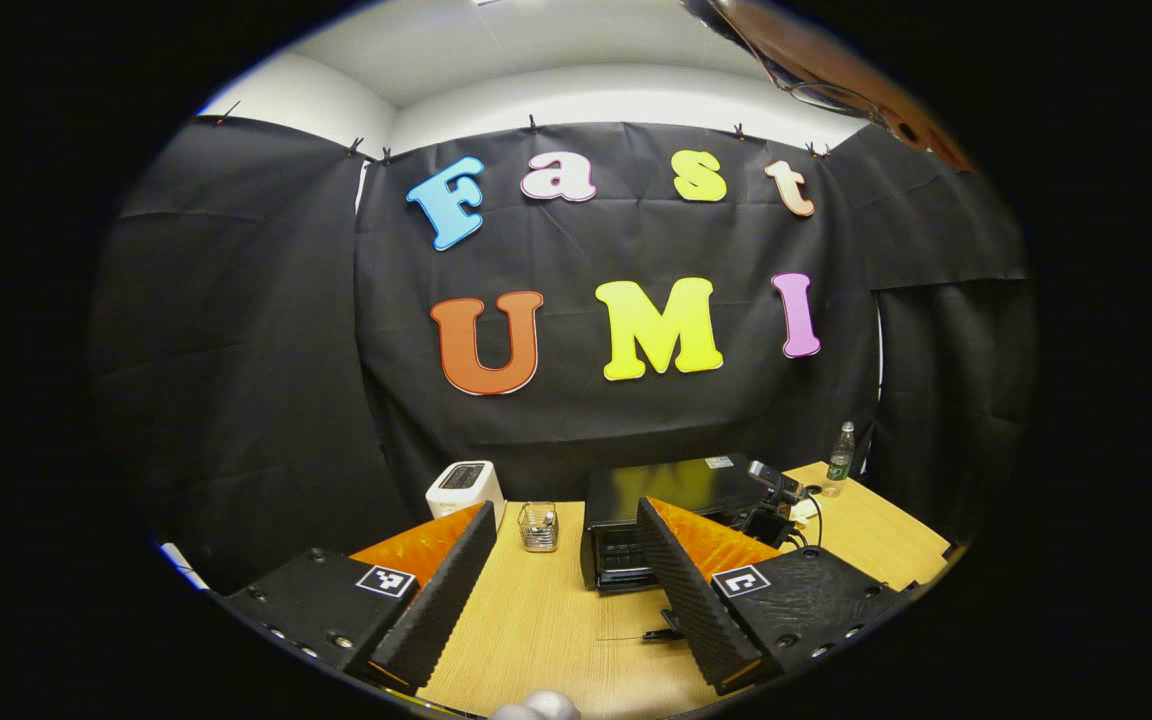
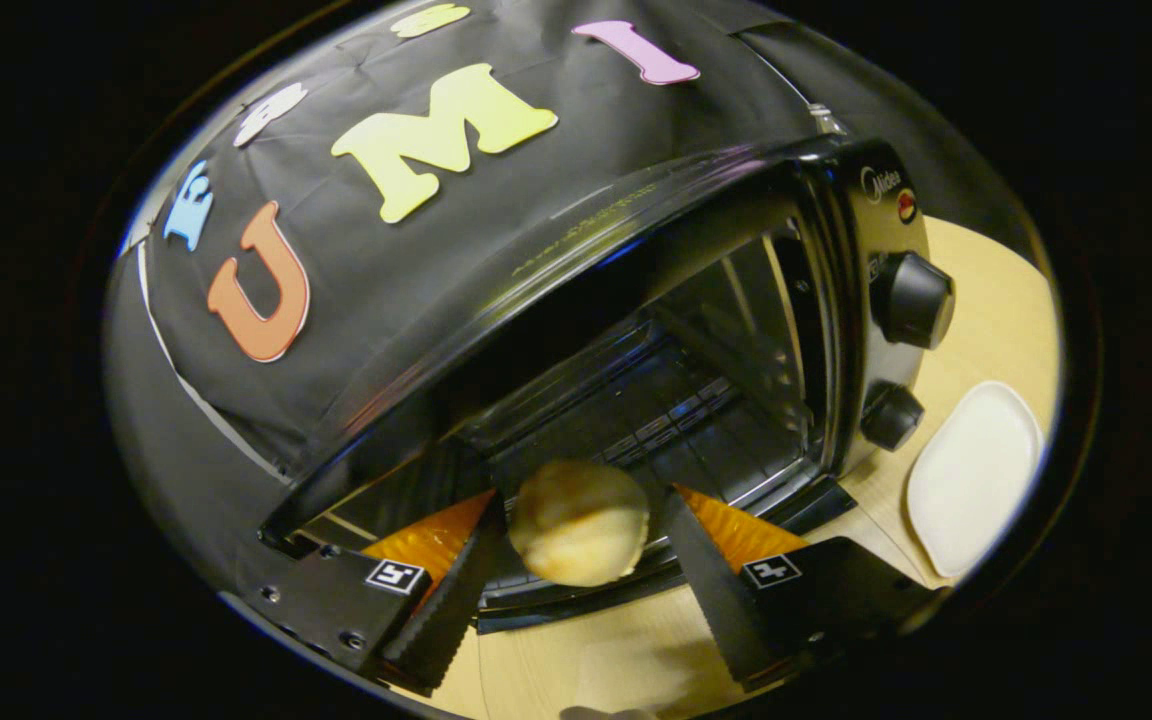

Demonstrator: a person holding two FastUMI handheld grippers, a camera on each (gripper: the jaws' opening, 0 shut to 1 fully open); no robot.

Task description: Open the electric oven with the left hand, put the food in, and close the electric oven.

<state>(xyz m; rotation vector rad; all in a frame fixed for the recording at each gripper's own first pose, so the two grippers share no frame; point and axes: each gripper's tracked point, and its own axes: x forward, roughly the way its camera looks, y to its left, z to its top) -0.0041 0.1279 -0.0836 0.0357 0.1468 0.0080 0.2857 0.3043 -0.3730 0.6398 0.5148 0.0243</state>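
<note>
Right gripper (image 2: 576,560) clamped on bun (image 2: 578,520), low centre of right gripper view, open oven (image 2: 656,400) cavity straight ahead, just above. Left gripper (image 1: 561,585) spread wide, empty, way back over table (image 1: 556,620).

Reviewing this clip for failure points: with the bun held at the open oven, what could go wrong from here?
1. The bun sits between the right gripper's widely spread fingers, so the hold looks light; it may drop short onto the oven door.
2. The left gripper is far back, open; closing needs a long reach.
</note>
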